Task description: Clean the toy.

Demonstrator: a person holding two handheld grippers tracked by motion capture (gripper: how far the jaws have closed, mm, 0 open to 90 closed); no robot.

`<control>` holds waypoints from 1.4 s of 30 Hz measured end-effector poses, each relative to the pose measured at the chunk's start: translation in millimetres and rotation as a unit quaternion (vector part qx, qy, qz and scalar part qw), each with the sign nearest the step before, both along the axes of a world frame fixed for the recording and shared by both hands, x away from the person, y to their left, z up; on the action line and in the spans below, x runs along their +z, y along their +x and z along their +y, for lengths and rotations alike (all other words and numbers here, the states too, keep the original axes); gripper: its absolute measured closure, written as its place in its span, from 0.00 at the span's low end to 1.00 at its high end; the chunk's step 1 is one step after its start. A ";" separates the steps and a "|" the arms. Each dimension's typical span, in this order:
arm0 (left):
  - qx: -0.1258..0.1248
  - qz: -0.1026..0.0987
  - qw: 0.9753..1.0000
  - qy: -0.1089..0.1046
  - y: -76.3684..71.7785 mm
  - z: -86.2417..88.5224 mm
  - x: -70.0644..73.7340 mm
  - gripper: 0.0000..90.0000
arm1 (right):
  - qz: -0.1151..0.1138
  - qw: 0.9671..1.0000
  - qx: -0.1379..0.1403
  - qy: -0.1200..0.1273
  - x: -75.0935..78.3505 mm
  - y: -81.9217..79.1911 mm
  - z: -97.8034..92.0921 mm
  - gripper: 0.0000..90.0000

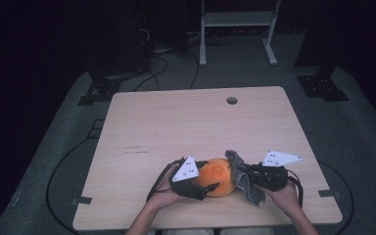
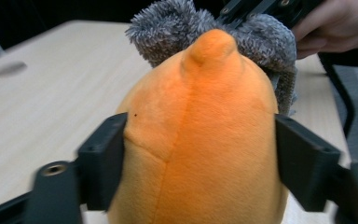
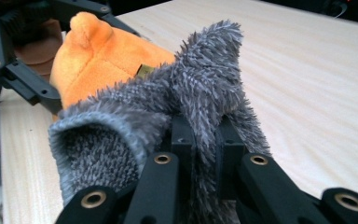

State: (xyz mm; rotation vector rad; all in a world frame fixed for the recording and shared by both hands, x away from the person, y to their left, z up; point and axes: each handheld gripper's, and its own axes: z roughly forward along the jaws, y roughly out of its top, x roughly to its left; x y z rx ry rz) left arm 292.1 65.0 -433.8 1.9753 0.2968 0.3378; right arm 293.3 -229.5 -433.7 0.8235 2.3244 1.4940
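An orange plush toy (image 1: 219,176) sits near the front edge of the wooden table (image 1: 191,122). My left gripper (image 1: 203,188) is shut on it, one jaw pressing each flank of the plush toy (image 2: 200,140). A grey fuzzy cloth (image 1: 242,176) lies against the toy's right side, and my right gripper (image 1: 247,175) is shut on it. In the right gripper view the cloth (image 3: 168,107) bunches up between the jaws, with the plush toy (image 3: 102,51) behind it. The cloth (image 2: 242,32) drapes over the toy's far side in the left gripper view.
A round cable hole (image 1: 232,100) is in the table's far edge. Cables (image 1: 58,171) loop on the grey floor to the left. A white metal frame (image 1: 235,24) stands beyond the table. The person's hands (image 1: 286,196) hold both grippers at the front edge.
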 end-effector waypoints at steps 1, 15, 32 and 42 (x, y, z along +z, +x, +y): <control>0.004 -0.002 1.000 -0.003 -0.8 -0.7 1.6 0.32 | -0.006 1.000 -0.002 -0.001 3.6 -1.9 -1.1 0.90; 0.002 0.008 1.000 -0.011 -1.0 -7.0 8.6 0.19 | -0.028 0.999 0.023 0.036 12.8 -9.5 8.9 0.90; 0.037 -0.006 0.999 0.032 -4.3 -8.7 20.9 0.40 | -0.064 0.995 0.015 0.077 38.8 -20.6 0.9 0.90; 0.007 0.014 1.000 0.012 -1.1 -7.8 15.1 0.14 | -0.040 0.998 0.017 0.036 18.6 -15.6 12.6 0.90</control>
